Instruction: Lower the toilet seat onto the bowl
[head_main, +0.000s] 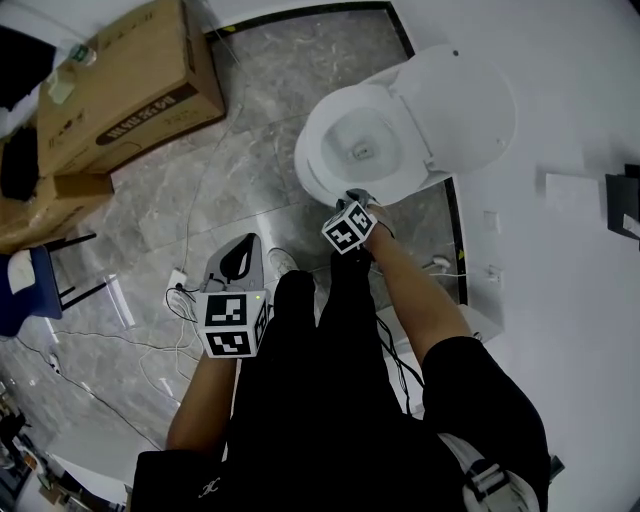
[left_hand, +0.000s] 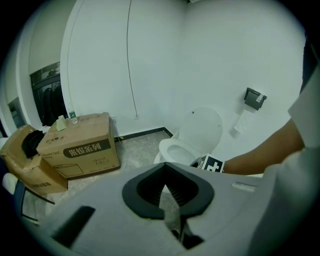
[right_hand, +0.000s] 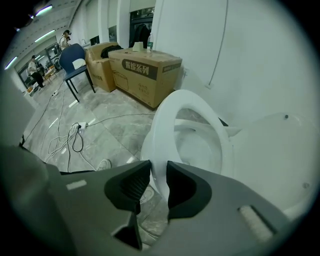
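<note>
Mock-up washroom inside lab/workshop space — toilet (head_main: 455, 110) upper centre, cardboard boxes (head_main: 120, 85) upper left, loose cables (right_hand: 74, 145) across tiled floor (head_main: 250, 130).

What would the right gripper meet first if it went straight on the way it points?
The toilet seat: its front edge already stands between the right gripper's open jaws. Going on, it would likely slide deeper over that rim.

The grey marble-tiled floor (head_main: 250, 130) carries a white toilet (head_main: 318, 140), cardboard boxes (head_main: 120, 85), a blue chair (head_main: 25, 285) and loose cables (head_main: 180, 300).
</note>
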